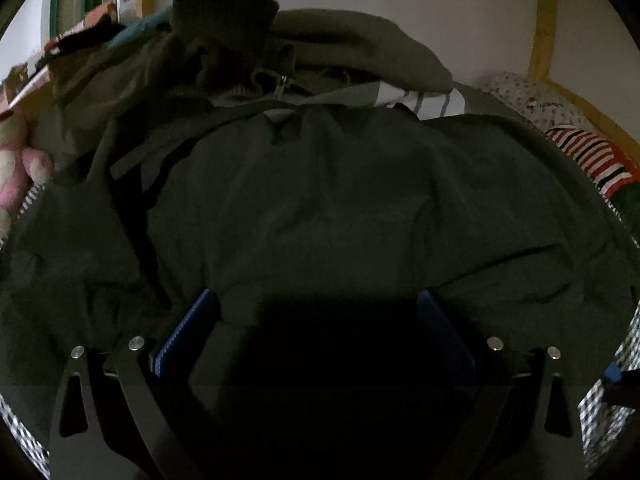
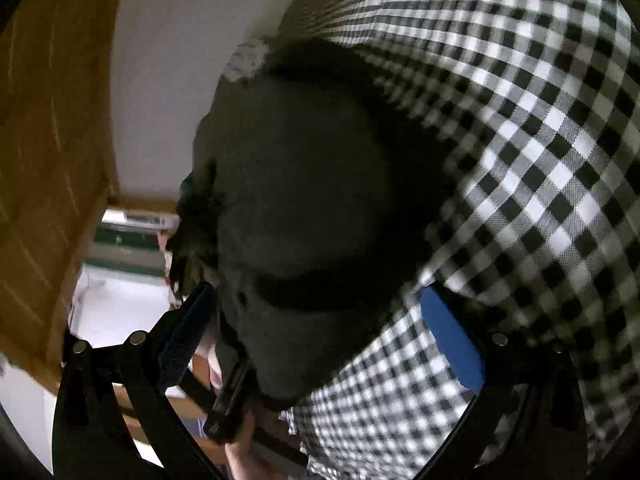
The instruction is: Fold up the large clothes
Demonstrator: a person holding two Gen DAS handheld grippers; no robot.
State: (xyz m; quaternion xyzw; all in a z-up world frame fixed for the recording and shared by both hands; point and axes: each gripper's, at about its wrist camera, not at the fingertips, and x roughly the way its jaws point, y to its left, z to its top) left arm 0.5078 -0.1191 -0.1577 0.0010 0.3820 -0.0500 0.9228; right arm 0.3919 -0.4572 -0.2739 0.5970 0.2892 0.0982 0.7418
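Note:
A large dark olive jacket (image 1: 320,200) lies spread over a black-and-white checked bed cover (image 1: 604,412), its hood and zipper (image 1: 280,88) bunched at the far side. My left gripper (image 1: 316,312) is open, its blue-padded fingers (image 1: 188,332) pressed down on the jacket's near edge with dark cloth between them. In the right wrist view the jacket (image 2: 304,200) fills the middle over the checked cover (image 2: 540,160). My right gripper (image 2: 320,312) is open, with a fold of the jacket lying between its fingers (image 2: 452,340).
A striped red, white and black garment (image 1: 588,156) and a dotted pillow (image 1: 528,96) lie at the right by the wooden bed frame (image 1: 544,32). A pink soft toy (image 1: 16,172) is at the left. A white wall (image 2: 168,80) and a wooden panel (image 2: 48,160) show in the right wrist view.

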